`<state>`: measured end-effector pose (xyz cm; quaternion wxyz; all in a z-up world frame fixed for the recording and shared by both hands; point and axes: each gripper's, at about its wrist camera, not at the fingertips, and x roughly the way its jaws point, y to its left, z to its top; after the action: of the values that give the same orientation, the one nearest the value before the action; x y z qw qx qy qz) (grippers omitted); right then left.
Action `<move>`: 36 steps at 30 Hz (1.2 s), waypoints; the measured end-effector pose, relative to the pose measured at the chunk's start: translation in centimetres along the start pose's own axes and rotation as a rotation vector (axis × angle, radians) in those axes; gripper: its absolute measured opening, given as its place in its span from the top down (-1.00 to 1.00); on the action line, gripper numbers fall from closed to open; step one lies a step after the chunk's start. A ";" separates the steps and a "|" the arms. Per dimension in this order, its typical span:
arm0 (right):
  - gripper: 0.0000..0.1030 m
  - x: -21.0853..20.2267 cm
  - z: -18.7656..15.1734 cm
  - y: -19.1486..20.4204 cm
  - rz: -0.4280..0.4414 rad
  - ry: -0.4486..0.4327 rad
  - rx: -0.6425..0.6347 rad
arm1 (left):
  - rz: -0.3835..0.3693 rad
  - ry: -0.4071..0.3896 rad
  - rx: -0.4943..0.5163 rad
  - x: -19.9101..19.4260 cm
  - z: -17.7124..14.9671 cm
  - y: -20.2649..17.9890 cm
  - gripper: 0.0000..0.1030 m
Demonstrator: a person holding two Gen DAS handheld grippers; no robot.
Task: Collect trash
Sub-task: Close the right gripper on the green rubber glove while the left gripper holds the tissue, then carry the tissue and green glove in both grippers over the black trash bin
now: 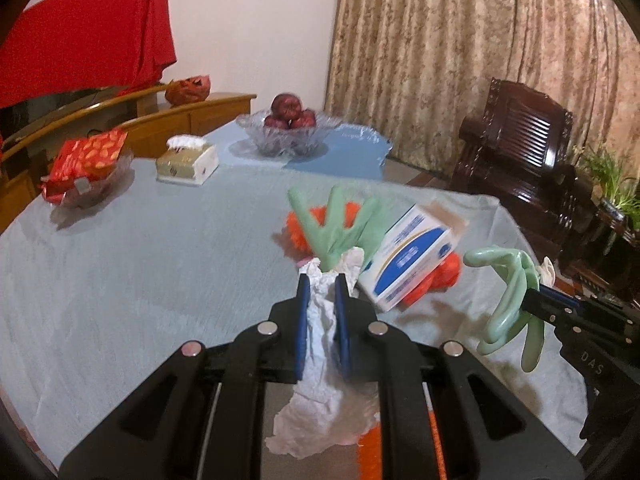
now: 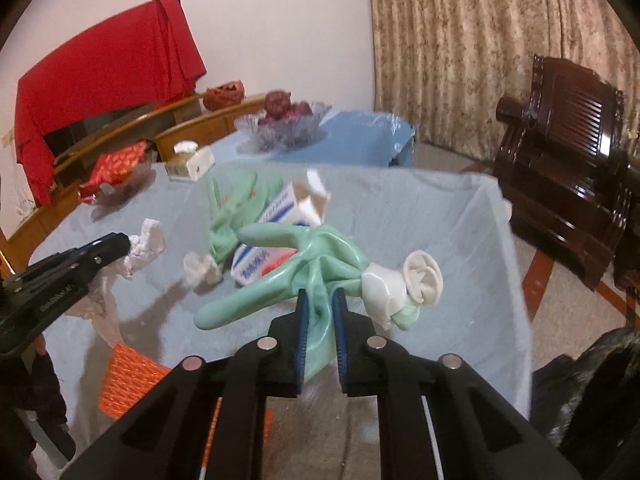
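1. The left hand-held gripper (image 1: 323, 280) is clamped narrow on a crumpled white tissue (image 1: 320, 364), which hangs from between its blue pads above the counter (image 1: 140, 264).
2. The right hand-held gripper (image 2: 319, 300) pinches a pale green rubber glove (image 2: 280, 268) at its bunched middle; the glove's fingers stick out to the left and its white cuff (image 2: 404, 284) to the right, all of it clear of the counter.
3. In the left wrist view that same glove dangles from the right hand-held gripper at the right edge.
4. On the counter beyond the left hand-held gripper lie a second green glove (image 1: 340, 224), a blue and white carton (image 1: 412, 256) tilted on its side, and orange netting (image 1: 436, 280) partly under the carton.
5. A small crumpled white piece (image 2: 202, 268) lies just beside the carton in the right wrist view.
6. Farther back stand a tissue box (image 1: 188, 162), a glass bowl of red fruit (image 1: 288, 130) and a red packet in a clear dish (image 1: 86, 168).
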<state>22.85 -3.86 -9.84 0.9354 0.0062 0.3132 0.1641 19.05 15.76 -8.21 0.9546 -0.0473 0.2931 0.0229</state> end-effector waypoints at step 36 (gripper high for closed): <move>0.76 -14.2 -2.7 -7.6 -0.147 -0.103 0.023 | -0.368 0.008 0.080 -5.4 -1.5 -14.2 0.77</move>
<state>12.94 -15.75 -4.60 0.9597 0.0024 0.2661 0.0906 14.80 1.40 -5.31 0.9427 -0.0621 0.2837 -0.1640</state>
